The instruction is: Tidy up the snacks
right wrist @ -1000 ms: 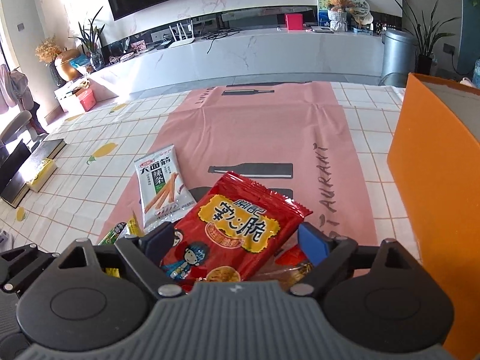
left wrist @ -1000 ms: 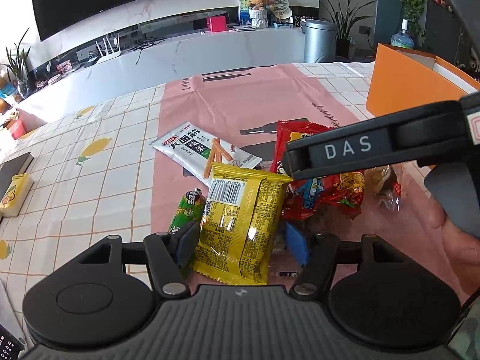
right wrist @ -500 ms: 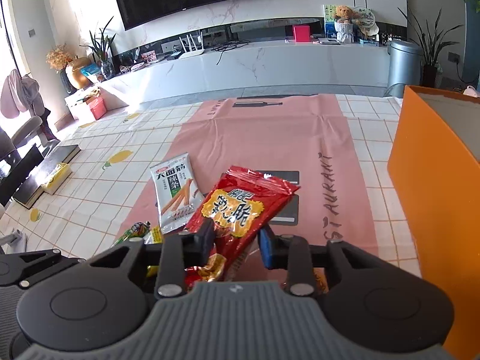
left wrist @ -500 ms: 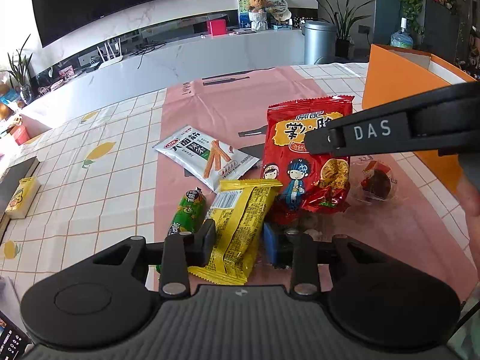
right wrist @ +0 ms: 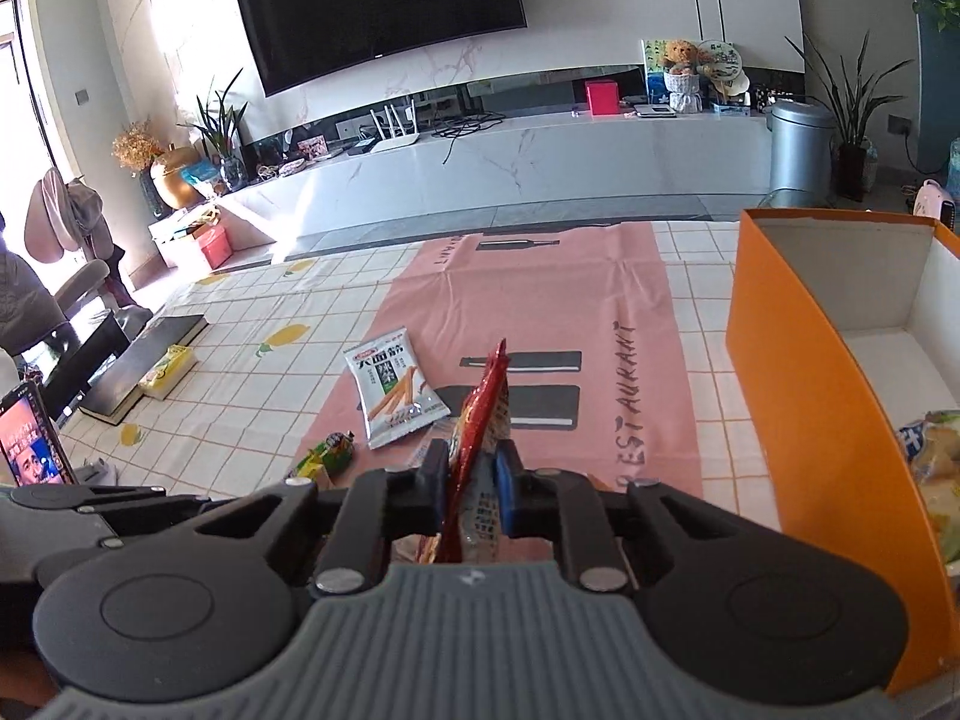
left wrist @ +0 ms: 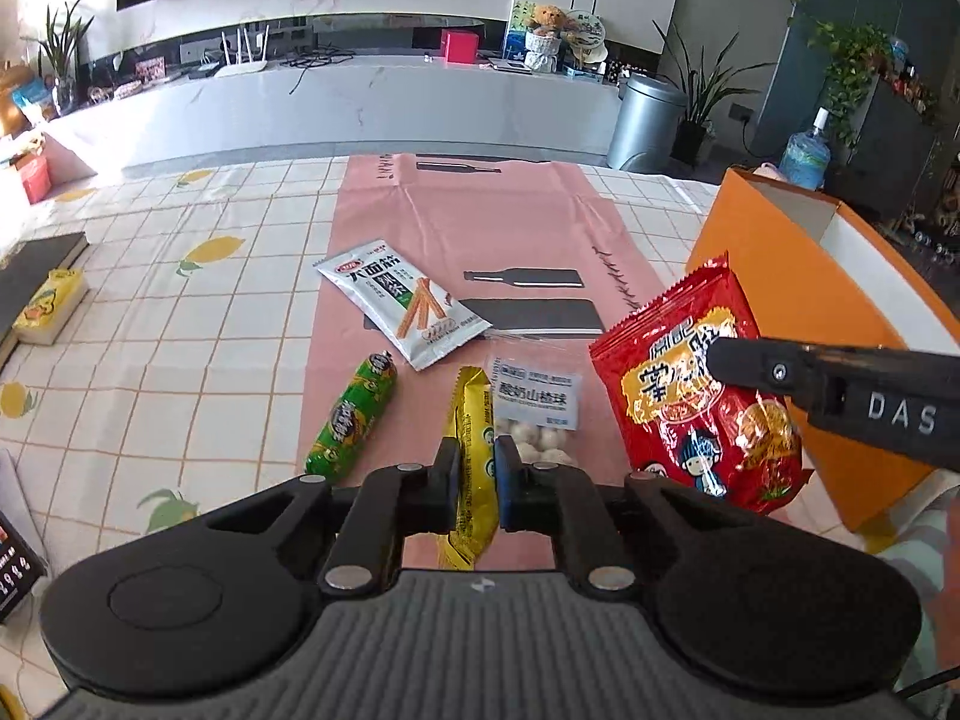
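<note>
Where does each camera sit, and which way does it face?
Left wrist: on the left gripper, looking forward and down past jaws shut on the yellow packet; the right gripper's finger and a hand's edge show.
Right wrist: on the right gripper, jaws shut on the red bag; the left gripper shows lower left.
Shared: silver packet, orange box.

home living room, likely | wall television (right wrist: 384, 6) | media console (right wrist: 540, 156) | houseplants (right wrist: 852, 96)
</note>
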Available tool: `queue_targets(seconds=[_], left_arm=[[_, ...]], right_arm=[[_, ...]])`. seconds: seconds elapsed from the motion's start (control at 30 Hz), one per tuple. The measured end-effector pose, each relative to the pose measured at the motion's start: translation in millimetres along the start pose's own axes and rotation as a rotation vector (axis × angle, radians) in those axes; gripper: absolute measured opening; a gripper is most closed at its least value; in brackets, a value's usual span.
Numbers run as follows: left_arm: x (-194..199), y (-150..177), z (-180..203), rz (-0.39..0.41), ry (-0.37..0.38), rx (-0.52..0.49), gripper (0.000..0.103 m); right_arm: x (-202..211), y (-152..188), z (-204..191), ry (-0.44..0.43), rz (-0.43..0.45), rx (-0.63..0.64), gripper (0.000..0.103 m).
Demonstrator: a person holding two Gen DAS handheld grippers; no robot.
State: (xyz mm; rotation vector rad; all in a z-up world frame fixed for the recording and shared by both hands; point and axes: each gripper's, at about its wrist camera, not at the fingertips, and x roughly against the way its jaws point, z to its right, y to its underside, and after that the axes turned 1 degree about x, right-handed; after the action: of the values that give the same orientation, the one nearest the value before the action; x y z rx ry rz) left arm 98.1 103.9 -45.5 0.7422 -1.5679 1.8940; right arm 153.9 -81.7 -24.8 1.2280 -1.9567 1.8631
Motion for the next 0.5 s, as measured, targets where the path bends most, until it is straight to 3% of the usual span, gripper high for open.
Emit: queue_targets(seconds=[0.2, 0.47, 0.5], left_arm=[[13, 10, 12, -0.056, 0.124, 0.061, 0.013], [0, 26, 27, -0.156, 0.127, 0.008, 0.014], [-1, 27, 27, -0.171, 0.128, -0.007, 0.023]], right_arm=[[23, 20, 11, 0.046, -0.036, -0.005, 0.012], [21, 40, 16, 0.055, -0.111, -0.015, 0.012], [21, 40, 18, 0.053, -0.114, -0.020, 0.012]])
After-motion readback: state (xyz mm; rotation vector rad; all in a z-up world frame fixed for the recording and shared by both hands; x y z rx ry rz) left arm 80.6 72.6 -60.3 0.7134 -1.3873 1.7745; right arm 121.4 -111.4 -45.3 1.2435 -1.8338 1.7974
